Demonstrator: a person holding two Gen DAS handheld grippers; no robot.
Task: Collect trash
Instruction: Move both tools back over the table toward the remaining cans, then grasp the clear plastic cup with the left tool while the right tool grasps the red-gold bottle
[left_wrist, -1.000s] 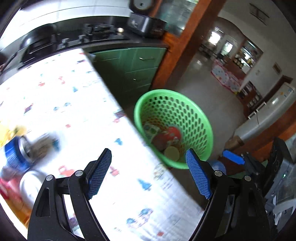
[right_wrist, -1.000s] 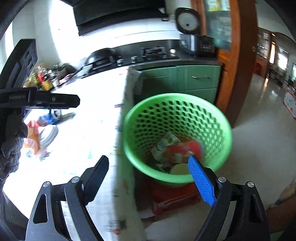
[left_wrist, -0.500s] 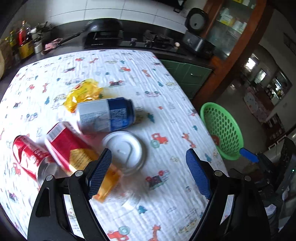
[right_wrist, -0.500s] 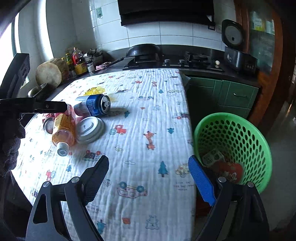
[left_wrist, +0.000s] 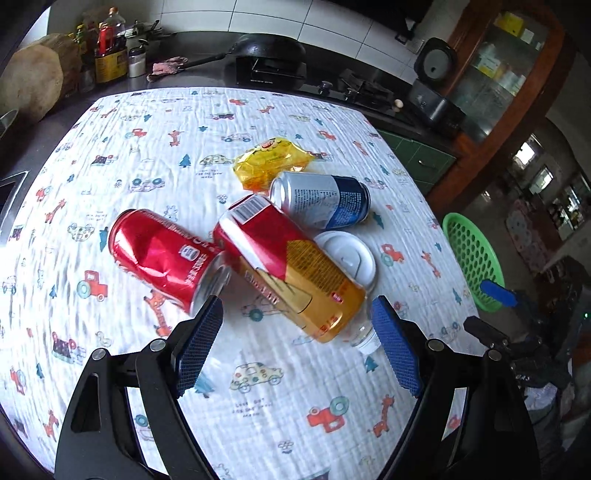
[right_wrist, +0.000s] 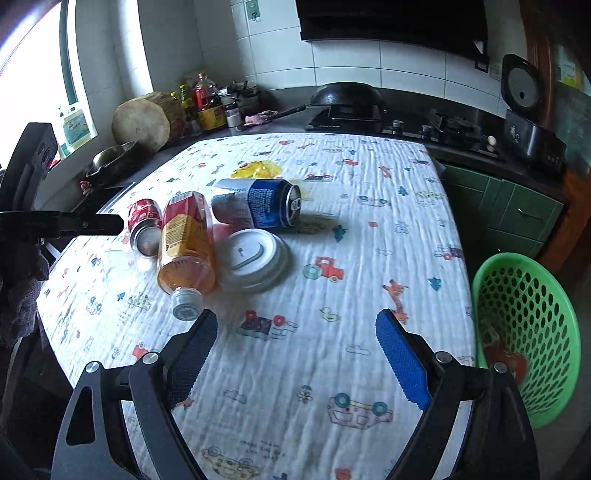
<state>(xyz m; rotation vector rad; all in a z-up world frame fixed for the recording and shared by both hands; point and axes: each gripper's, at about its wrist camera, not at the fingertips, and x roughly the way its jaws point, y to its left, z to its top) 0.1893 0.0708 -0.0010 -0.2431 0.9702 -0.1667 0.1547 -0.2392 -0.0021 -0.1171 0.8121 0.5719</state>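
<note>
Hovering over the table, both grippers spread wide and empty: left gripper (left_wrist: 295, 332) sits angled down just short of the trash pile, right gripper (right_wrist: 295, 347) sits over bare tablecloth (right_wrist: 369, 221), nearer the green basket (right_wrist: 524, 332) that stands off the table edge. Likely split: left picks, right stays on the basket side.

Nearest the left jaws lies the bottle (left_wrist: 291, 273), on its side, red-and-amber label, clear cap end toward the gripper, resting against the dented red can (left_wrist: 162, 254). White lid (left_wrist: 347, 254) sits flat just behind it, partly under it. Beyond, the blue-and-silver can (left_wrist: 321, 199) lies on its side, touching the crumpled yellow wrapper (left_wrist: 273, 162). Basket already holds some trash.
</note>
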